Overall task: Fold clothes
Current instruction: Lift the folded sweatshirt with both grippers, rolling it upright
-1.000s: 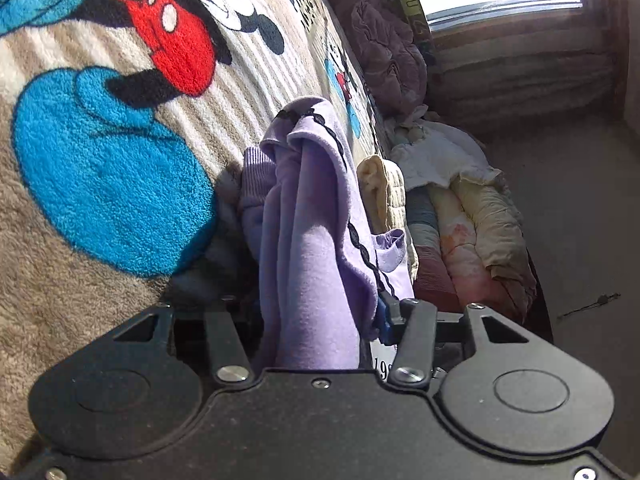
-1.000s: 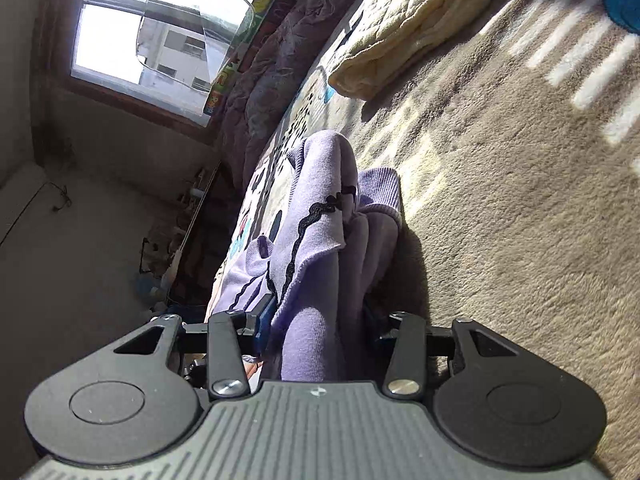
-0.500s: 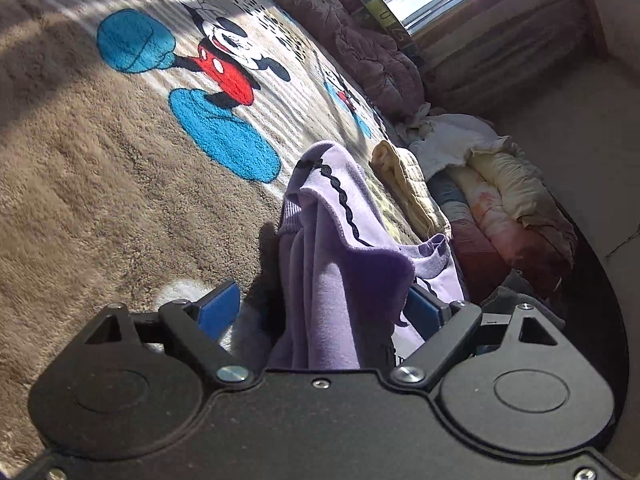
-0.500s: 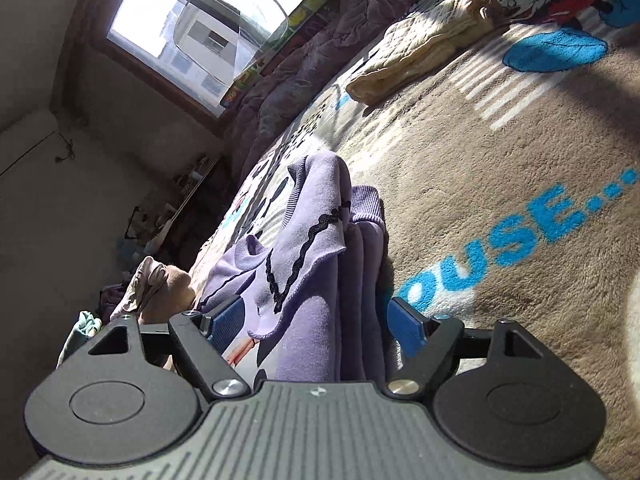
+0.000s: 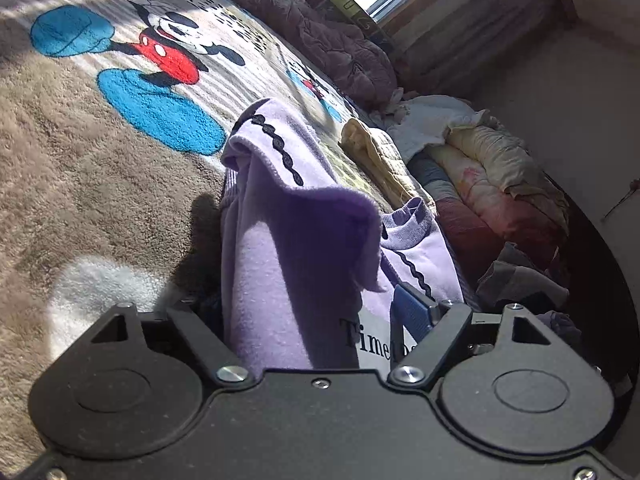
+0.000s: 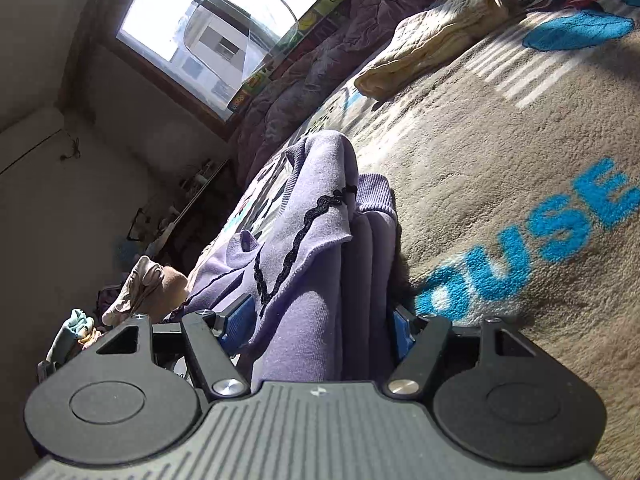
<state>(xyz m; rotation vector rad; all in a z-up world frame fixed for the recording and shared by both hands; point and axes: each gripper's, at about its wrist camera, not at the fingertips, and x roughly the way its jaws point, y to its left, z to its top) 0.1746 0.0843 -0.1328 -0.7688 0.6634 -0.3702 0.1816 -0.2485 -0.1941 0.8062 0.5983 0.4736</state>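
Left wrist view: the left gripper (image 5: 316,312) has its jaws spread, with a bunched fold of the lilac sweatshirt (image 5: 280,248) standing loose between them on the Mickey Mouse blanket (image 5: 100,184) that covers the bed. The fabric looks soft, light and floppy, so it should sag wherever it is unsupported; a hem or shoulder seam seems the best hold. A cream quilted garment (image 5: 380,156) lies just beyond, with piled bedding (image 5: 492,176) far right.

Right wrist view: the right gripper (image 6: 320,320) is likewise parted around the same sweatshirt (image 6: 320,240), its black wavy trim (image 6: 296,236) facing left. The cream garment (image 6: 432,44) lies well apart, far right; loose clothes (image 6: 144,284) sit off the bed, left.
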